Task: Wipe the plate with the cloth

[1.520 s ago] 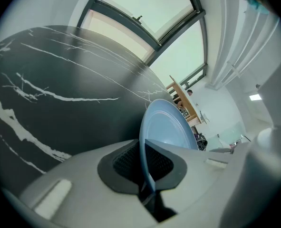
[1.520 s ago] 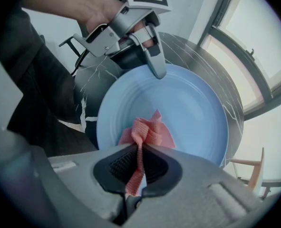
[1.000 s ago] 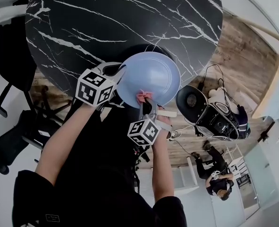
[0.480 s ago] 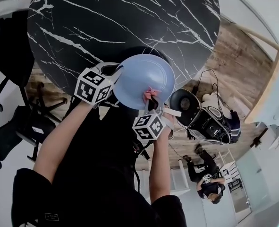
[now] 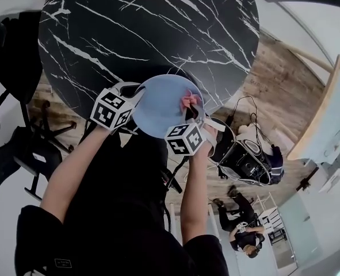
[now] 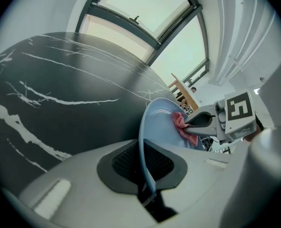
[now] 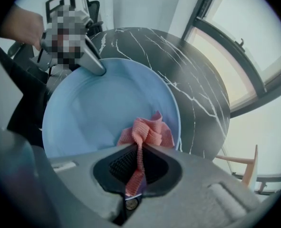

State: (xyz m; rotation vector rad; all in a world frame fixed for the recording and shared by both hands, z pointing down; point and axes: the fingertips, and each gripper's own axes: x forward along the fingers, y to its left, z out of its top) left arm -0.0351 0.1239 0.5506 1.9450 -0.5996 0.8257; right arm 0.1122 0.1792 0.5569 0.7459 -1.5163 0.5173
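Your left gripper (image 6: 146,172) is nipped tight on the rim of the blue plate (image 5: 158,108), holding it tilted at the near edge of the black marble table (image 5: 146,33). Your right gripper (image 7: 134,172) clamps the pink cloth (image 7: 147,132) against the plate's face near its rim. A black chair (image 5: 8,56) stands beside the table.

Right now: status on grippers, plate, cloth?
Left gripper shut on plate rim. Right gripper shut on pink cloth, pressed to plate face. Nothing blocking.

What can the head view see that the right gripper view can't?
Only the head view: the person's arms and the marker cube on the right gripper. Only the right gripper view: its jaws shut on a strip of the pink cloth, and a window. Both: the cloth, the blue plate held at its rim by the left gripper, and the black table.
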